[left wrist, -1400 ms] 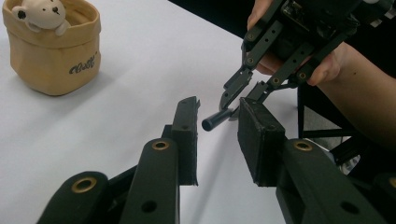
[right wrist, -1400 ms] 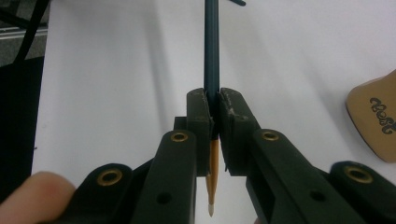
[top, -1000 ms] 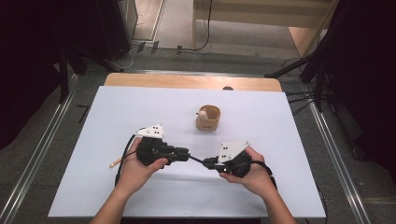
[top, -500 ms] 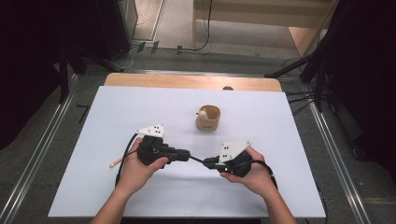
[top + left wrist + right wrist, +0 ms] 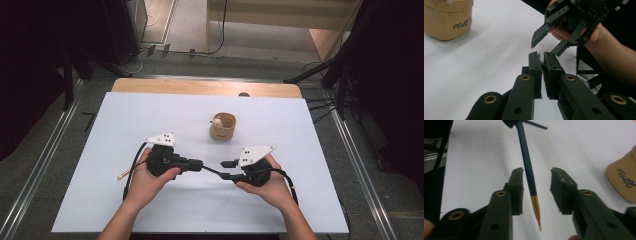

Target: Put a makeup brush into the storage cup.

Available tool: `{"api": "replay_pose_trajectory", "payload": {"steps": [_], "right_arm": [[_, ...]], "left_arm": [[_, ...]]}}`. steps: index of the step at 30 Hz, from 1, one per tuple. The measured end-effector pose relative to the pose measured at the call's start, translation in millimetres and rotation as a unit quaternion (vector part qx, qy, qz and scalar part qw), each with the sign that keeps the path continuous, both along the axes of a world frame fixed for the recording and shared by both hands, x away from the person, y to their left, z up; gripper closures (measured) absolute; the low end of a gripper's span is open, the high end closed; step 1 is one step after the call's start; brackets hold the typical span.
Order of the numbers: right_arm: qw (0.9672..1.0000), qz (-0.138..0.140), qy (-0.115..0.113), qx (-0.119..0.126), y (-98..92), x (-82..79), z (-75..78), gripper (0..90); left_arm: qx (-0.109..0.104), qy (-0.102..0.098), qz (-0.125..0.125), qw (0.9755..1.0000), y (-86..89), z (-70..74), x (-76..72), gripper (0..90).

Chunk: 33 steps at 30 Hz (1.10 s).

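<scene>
A thin dark teal brush [image 5: 527, 167] with a gold ferrule and a pale tip runs level between my two grippers above the white table [image 5: 150, 115]. My left gripper [image 5: 198, 163] [image 5: 542, 56] is shut on its far end. My right gripper [image 5: 228, 170] [image 5: 536, 173] has just been opening its jaws. The brush lies between them, close to the left pad, with neither pad pressing on it. In the left gripper view the right gripper [image 5: 547, 46] faces me with its jaws spread. A tan cup [image 5: 222, 127] [image 5: 447, 20] [image 5: 624, 182] stands behind the grippers.
A small pale object [image 5: 217, 120] sits inside the cup. A thin stick with a tan end [image 5: 121, 175] lies by the left hand, beside the left gripper's cable. The wooden table edge [image 5: 200, 87] runs along the back, with metal rails at both sides.
The right gripper's jaws have spread apart off the brush. Both hands stay in place, and the left gripper keeps its hold.
</scene>
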State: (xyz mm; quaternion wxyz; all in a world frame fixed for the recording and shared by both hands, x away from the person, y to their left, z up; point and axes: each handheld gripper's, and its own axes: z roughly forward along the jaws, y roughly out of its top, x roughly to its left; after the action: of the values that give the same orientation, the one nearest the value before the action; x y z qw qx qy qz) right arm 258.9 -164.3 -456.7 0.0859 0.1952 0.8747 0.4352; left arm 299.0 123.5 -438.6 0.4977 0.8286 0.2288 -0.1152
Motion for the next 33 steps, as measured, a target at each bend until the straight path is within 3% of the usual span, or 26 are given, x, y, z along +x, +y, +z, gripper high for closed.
{"api": "replay_pose_trajectory", "payload": {"steps": [1, 4, 6, 10, 15, 23, 29, 31, 33], "right_arm": [[1.0, 0.0, 0.0, 0.0, 0.0, 0.0, 0.0, 58.3], [0.9992, -0.037, 0.005, 0.011, -1.8, 2.5, -0.5, 38.7], [0.9986, -0.05, 0.007, 0.018, -2.3, 3.2, -0.5, 34.5], [0.9951, -0.086, 0.018, 0.046, -3.7, 3.7, 2.4, 19.6], [0.988, -0.13, 0.032, 0.077, -1.5, 2.2, 6.3, 1.1], [0.9819, -0.156, 0.039, 0.1, 1.8, -0.6, 5.7, 0.0], [0.9777, -0.171, 0.044, 0.113, 5.0, -2.4, 2.9, 0.0], [0.9743, -0.187, 0.044, 0.118, 8.4, -5.0, 3.4, 0.0], [0.9732, -0.194, 0.039, 0.117, 10.2, -6.4, 4.0, 0.0]], "left_arm": [[0.002, -0.002, 0.001, 1.0, -0.2, 0.1, -0.4, 86.5], [0.004, -0.007, 0.006, 0.9999, -0.8, 0.1, -1.3, 86.5], [0.005, -0.011, 0.012, 0.9999, -0.2, 0.4, -1.4, 86.5], [0.001, -0.018, 0.022, 0.9996, 1.7, 1.2, -1.9, 86.5], [-0.002, -0.029, 0.032, 0.9991, 2.7, 2.2, -2.9, 86.5], [-0.014, -0.047, 0.053, 0.9974, 6.3, 4.6, -4.8, 86.5], [-0.026, -0.066, 0.075, 0.9947, 10.2, 6.7, -6.1, 86.5], [-0.028, -0.071, 0.081, 0.9938, 10.9, 7.4, -6.6, 86.6], [-0.03, -0.077, 0.086, 0.9929, 12.0, 8.2, -7.1, 86.6]]}}
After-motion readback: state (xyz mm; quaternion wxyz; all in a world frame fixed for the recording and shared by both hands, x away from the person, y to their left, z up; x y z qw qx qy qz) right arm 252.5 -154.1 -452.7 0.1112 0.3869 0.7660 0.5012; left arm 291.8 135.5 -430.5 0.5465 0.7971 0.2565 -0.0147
